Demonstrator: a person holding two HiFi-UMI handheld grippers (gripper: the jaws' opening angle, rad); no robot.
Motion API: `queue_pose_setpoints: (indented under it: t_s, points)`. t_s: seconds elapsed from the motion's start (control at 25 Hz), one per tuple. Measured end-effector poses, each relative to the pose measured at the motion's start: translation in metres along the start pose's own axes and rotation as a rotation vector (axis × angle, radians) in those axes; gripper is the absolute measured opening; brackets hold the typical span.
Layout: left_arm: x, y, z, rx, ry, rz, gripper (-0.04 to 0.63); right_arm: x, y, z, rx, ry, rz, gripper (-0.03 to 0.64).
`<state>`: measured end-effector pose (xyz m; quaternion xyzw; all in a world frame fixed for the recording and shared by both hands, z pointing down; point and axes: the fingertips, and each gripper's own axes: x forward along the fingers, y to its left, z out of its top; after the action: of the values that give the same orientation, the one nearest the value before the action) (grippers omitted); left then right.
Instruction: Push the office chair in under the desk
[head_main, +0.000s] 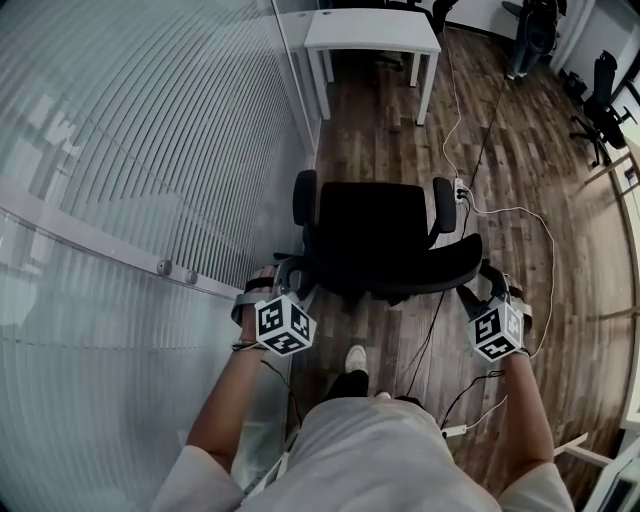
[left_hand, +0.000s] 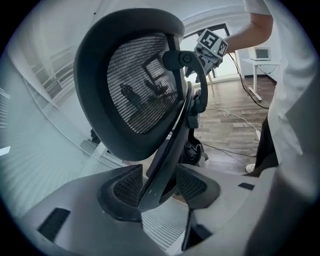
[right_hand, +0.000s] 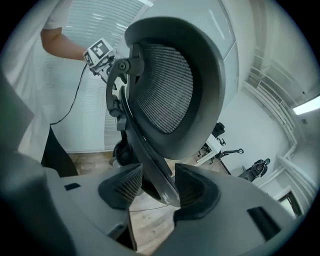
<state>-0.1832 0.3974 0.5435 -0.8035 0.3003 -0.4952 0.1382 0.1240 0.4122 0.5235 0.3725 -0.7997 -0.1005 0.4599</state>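
A black office chair (head_main: 380, 235) stands on the wood floor, its backrest toward me and its seat facing a white desk (head_main: 370, 30) farther off. My left gripper (head_main: 283, 275) is at the backrest's left edge and my right gripper (head_main: 480, 285) at its right edge. In the left gripper view the mesh backrest (left_hand: 135, 85) fills the frame, and its rim runs down between the open jaws of the left gripper (left_hand: 159, 187) with small gaps to the pads. In the right gripper view the backrest (right_hand: 170, 85) likewise passes between the open jaws of the right gripper (right_hand: 159, 189).
A glass wall with blinds (head_main: 130, 150) runs along the left, close to the chair. White cables (head_main: 500, 210) and a power strip (head_main: 462, 190) lie on the floor to the right. Other black chairs (head_main: 600, 100) stand at the far right. My feet (head_main: 355, 358) are behind the chair.
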Motion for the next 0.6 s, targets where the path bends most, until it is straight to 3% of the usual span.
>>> queue_pose_setpoints:
  t_s: [0.24,0.6]
  points:
    - [0.021,0.001,-0.014,0.066,0.072,-0.046,0.204,0.026,0.003,-0.011,-0.067,0.072,0.04,0.216]
    - [0.031,0.003,-0.014,0.097,0.089,-0.067,0.176,0.036,0.001,-0.015,-0.103,0.093,0.057,0.181]
